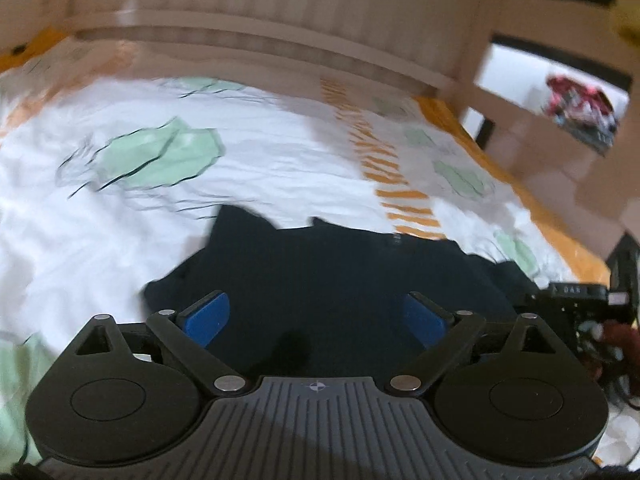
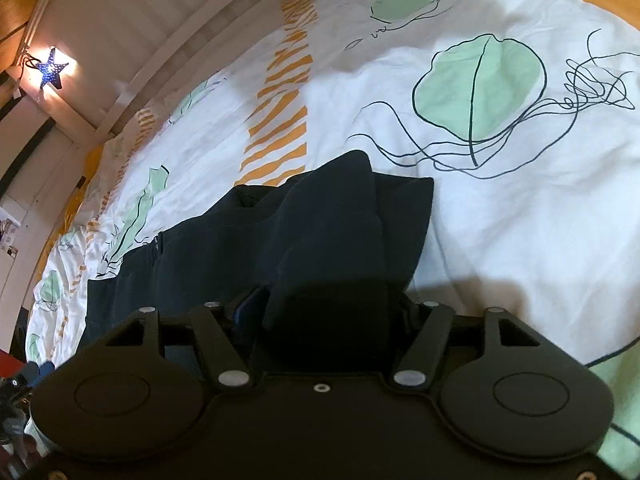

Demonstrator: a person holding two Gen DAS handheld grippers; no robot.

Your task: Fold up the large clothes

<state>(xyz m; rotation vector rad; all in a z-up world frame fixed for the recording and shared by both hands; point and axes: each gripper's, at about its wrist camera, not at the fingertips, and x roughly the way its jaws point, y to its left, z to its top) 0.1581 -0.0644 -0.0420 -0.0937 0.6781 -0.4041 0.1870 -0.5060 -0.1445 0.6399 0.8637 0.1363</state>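
Left gripper jaws released above the dark garment; right gripper grasps a fold. Smooth flat before releasing.

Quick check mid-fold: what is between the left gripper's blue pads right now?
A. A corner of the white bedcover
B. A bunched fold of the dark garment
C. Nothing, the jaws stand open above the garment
C: the left gripper has its blue pads spread wide apart, clamping nothing, above the dark garment.

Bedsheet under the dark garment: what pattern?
White bedsheet with green blobs, dark scribbles, orange stripes; clearest in right wrist view.
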